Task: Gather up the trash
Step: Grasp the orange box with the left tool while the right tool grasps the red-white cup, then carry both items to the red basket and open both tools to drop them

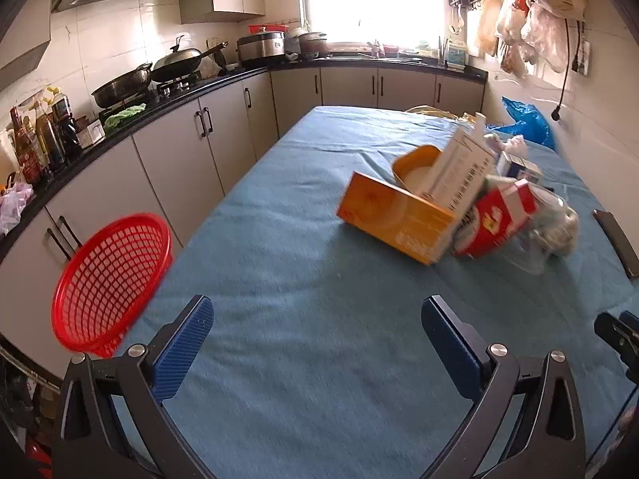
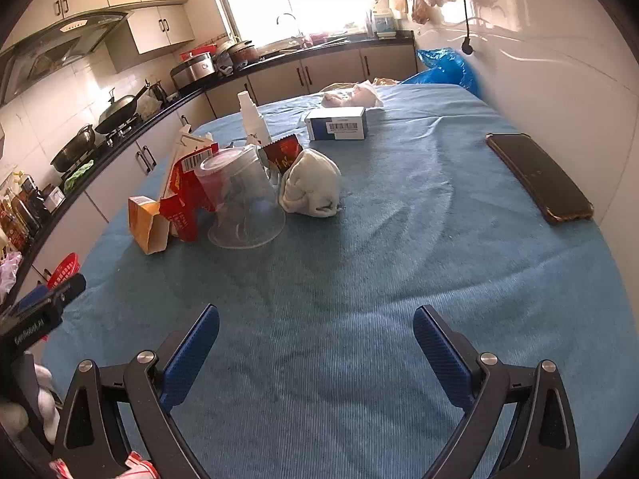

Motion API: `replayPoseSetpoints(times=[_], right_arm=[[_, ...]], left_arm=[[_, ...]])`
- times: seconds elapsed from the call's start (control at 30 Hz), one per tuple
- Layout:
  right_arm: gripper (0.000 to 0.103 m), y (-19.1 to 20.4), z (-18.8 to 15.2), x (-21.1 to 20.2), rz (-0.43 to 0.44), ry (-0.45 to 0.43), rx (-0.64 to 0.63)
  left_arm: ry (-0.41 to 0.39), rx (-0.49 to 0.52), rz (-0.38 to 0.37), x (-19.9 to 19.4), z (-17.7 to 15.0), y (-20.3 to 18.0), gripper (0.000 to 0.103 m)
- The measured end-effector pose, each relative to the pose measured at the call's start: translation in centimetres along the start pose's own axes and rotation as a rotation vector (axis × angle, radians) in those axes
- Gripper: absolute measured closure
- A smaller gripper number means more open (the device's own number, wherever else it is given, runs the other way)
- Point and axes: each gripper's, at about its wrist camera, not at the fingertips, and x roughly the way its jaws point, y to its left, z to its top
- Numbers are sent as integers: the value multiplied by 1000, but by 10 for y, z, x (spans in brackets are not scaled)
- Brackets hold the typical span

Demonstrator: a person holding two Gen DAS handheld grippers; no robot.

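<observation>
Table (image 2: 359,263) in blue cloth, kitchen cabinets (image 1: 191,147) alongside

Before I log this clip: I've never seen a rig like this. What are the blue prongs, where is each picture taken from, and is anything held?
No robot here: a person holds a two-finger gripper in each hand, with a camera looking along its fingers. One picture looks past the left gripper, the other past the right gripper. Both are open and hold nothing. On the blue cloth lies trash: an orange box, a red carton, a clear cup, a white rag. A phone lies nearby. A red basket sits at the table's left edge.
</observation>
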Motion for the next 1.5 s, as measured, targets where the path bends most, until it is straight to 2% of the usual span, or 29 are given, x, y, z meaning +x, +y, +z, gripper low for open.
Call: replayPoseSetpoints(times=[0.13, 0.23, 0.4, 0.57, 0.63, 0.7, 0.83, 0.9, 0.97, 1.03, 1.07, 1.1, 1.13, 1.17, 1.2, 1.27, 1.37, 1.4, 1.5], right_arm=[[3, -1, 9, 8, 3, 11, -11], [3, -2, 19, 13, 1, 13, -20], [3, 3, 40, 18, 19, 4, -55], [6, 21, 56, 24, 83, -4, -94], [10, 32, 59, 26, 111, -7, -116], [21, 44, 61, 30, 159, 7, -132], [29, 61, 64, 42, 265, 29, -124], [35, 70, 66, 50, 288, 33, -120], [36, 75, 67, 57, 302, 37, -109], [38, 79, 70, 67, 312, 43, -79], [43, 80, 71, 70, 315, 44, -71], [50, 82, 72, 73, 311, 39, -59], [53, 83, 72, 74, 304, 35, -53], [62, 83, 73, 75, 299, 31, -46], [74, 84, 73, 74, 306, 30, -38], [84, 86, 74, 75, 318, 35, -29], [85, 89, 72, 72, 316, 31, -38], [92, 89, 71, 70, 317, 30, -42], [93, 91, 69, 61, 325, 25, -55]], left_arm=[[9, -3, -31, 11, 18, 6, 0], [44, -25, -113, 25, 34, 9, 0], [173, -98, -273, 64, 57, 7, 0], [249, -131, -341, 94, 68, -5, 0], [281, -146, -359, 107, 71, -9, 0], [304, -162, -382, 116, 75, -13, 0], [352, -171, -407, 131, 76, -24, 0], [354, -171, -400, 134, 76, -28, 0], [356, -161, -395, 135, 76, -33, 1], [339, -174, -390, 133, 75, -33, 18], [336, -178, -390, 132, 76, -31, 34], [338, -198, -431, 131, 75, -28, 49], [355, -233, -480, 131, 73, -24, 53], [363, -247, -488, 132, 73, -21, 58], [362, -257, -482, 132, 71, -19, 58], [346, -261, -470, 128, 68, -14, 58], [318, -263, -475, 115, 65, -8, 58], [306, -264, -477, 109, 64, -5, 58], [270, -263, -474, 89, 60, 7, 58]])
